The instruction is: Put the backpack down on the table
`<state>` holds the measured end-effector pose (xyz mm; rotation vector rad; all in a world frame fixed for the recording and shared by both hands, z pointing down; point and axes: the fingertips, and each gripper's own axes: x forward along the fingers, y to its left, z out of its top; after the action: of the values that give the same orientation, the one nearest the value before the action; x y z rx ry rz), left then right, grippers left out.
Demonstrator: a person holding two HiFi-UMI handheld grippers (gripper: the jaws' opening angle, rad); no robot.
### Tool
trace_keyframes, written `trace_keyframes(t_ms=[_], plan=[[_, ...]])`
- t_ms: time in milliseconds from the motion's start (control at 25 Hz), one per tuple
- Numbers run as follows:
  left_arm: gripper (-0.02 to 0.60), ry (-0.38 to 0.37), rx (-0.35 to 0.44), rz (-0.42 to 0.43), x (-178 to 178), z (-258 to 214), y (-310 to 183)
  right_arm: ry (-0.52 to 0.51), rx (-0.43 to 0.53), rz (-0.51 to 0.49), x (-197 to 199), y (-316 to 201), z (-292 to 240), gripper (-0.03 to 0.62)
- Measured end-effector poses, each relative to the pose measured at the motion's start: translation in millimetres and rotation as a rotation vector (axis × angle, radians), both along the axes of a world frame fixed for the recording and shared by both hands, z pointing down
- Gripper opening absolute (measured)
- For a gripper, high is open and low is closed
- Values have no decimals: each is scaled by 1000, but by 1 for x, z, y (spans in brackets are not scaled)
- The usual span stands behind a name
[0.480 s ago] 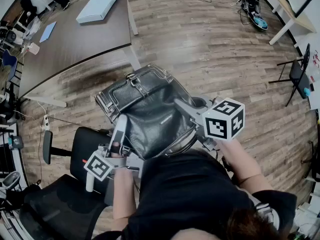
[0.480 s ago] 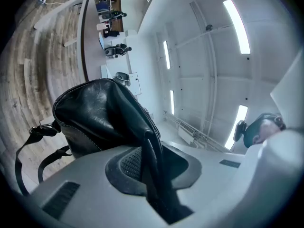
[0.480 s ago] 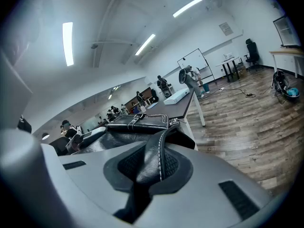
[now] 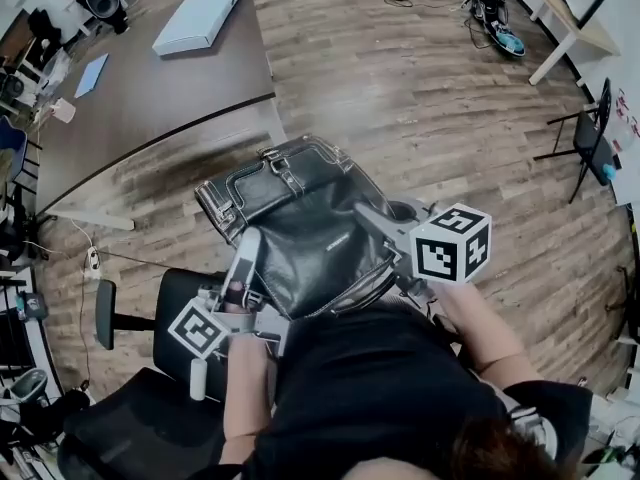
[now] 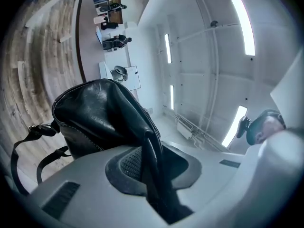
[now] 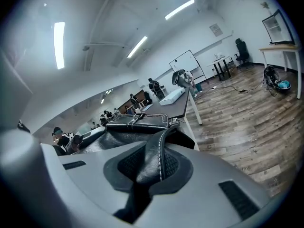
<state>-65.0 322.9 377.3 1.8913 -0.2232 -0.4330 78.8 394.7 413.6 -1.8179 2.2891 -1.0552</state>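
Backpack (image 4: 300, 218): black glossy leather, silver buckles on top flap, white stitching along strap edge. Hangs in air over wood floor (image 4: 450, 118), well apart from tabletop (image 4: 150, 98), right in front of person's torso. Left tool (image 5: 152, 163) clamped on dark strap. Right tool (image 6: 154, 163) clamped on stitched strap. Backpack's near end hidden behind black shirt (image 4: 370, 388). Underside not visible.
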Motion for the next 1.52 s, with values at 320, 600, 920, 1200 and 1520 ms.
trace_keyframes(t_ms=[320, 600, 920, 1200, 1520], plan=[[80, 2, 5, 12, -25, 2, -30, 16, -2, 10, -26, -28, -1, 38], [80, 14, 6, 23, -40, 0, -48, 36, -23, 4, -41, -47, -7, 38], [81, 24, 13, -12, -38, -11, -78, 63, -19, -29, -35, -80, -25, 38], [81, -56, 98, -115, -10, -23, -127, 76, 37, -90, -3, -141, -37, 38], [83, -248, 242, -262, 14, -39, -186, 99, 95, -185, 28, -220, -55, 38]])
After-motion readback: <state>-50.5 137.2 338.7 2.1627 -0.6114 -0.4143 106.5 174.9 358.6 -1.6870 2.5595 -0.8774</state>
